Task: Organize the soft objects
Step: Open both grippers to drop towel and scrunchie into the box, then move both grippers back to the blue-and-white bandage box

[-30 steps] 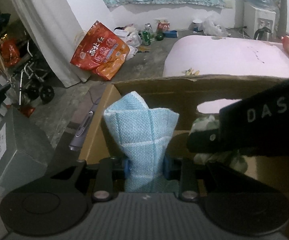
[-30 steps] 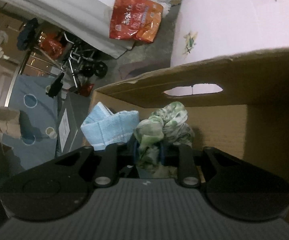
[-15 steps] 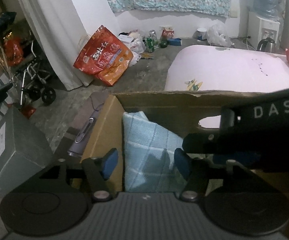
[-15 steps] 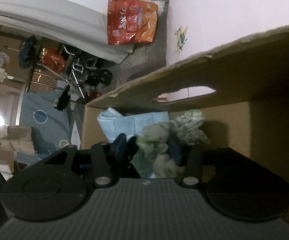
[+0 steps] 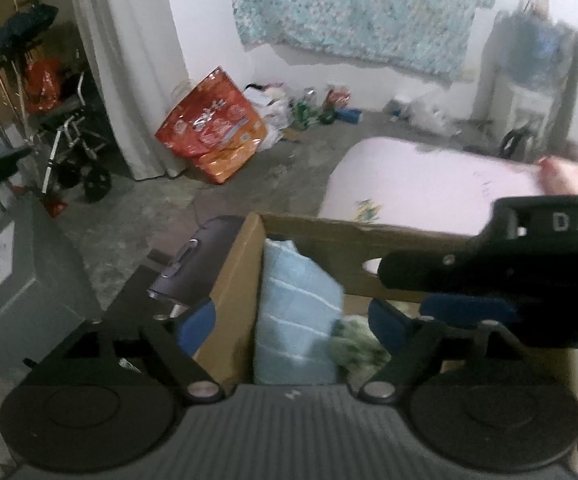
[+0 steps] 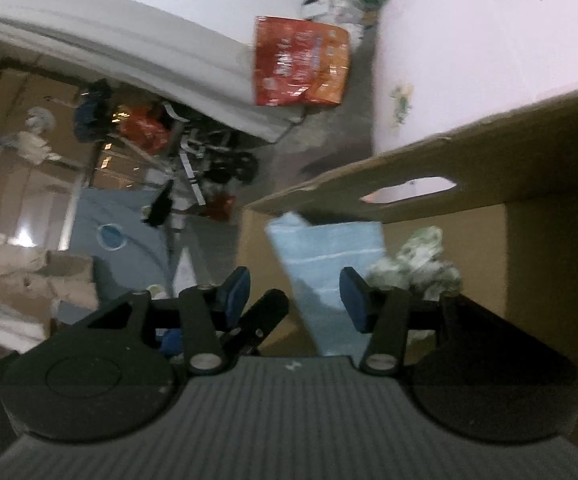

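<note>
A light blue checked towel (image 5: 295, 316) leans against the left wall inside the brown cardboard box (image 5: 233, 280). A crumpled green-and-white cloth (image 5: 355, 342) lies beside it on the right. My left gripper (image 5: 291, 320) is open and empty above the towel. My right gripper (image 6: 295, 292) is open and empty, above the box (image 6: 549, 248), with the towel (image 6: 329, 264) and the green cloth (image 6: 417, 264) below it. The right gripper's black body crosses the right side of the left wrist view.
A pink mattress (image 5: 429, 184) lies behind the box. A red-orange snack bag (image 5: 213, 132) stands on the concrete floor by a white curtain (image 5: 129, 60). A grey box (image 5: 13, 280) and a folded stroller (image 5: 73, 152) are at the left. A grey device (image 5: 193, 264) lies beside the box.
Both grippers opened, letting go of the blue towel and the green cloth into the box, then drew back and up. Both cloths now rest inside the box.
</note>
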Demonstrator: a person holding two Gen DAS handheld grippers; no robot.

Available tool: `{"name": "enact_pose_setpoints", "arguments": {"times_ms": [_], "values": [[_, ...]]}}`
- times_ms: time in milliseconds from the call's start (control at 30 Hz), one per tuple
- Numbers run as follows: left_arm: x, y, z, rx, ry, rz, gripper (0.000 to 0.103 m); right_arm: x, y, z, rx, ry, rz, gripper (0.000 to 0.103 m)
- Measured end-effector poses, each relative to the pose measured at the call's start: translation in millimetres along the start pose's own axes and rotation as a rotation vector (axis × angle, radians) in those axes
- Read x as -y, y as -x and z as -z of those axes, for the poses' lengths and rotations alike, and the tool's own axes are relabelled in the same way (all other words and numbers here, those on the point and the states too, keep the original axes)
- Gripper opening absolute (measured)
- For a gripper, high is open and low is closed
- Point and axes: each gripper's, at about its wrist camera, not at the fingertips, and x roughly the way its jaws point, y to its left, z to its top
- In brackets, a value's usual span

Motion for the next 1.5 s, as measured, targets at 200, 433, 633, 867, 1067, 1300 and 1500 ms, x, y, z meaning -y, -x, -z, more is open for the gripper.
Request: {"name": "enact_pose_setpoints", "arguments": {"times_ms": [200,433,633,867,1067,1300,1500], "values": [[1.6,85.0,28.4,0.115,-0.009,0.142,0.094,-8.1,107.0,27.5,0.034,0.1,-0.106,0.052],[35.6,155.3,85.7,0.156,-0.018,0.448,0.094,44.7,282.7,87.2,0.152,0.183,-0.134,0.066],[96.5,169.0,144.0,0.109,-0.053,0.679,0.094,124.1,402.7,159.9,0.294,0.148,-0.073,0.071],[185.2,158.9,215.7,0.013,-0.144,0.821,0.093,212.0,456.1,240.8,0.357,0.047,0.059,0.073],[243.6,137.0,256.2,-0.079,-0.28,0.784,0.079,241.2,435.1,256.0,0.339,0.042,0.135,0.07],[260.2,101.1,259.8,-0.179,-0.304,0.739,0.056,250.1,394.5,238.7,0.305,0.07,0.191,0.051],[263.7,79.6,256.5,-0.257,-0.26,0.753,0.057,266.0,375.5,224.0,0.27,0.04,0.207,0.038]]}}
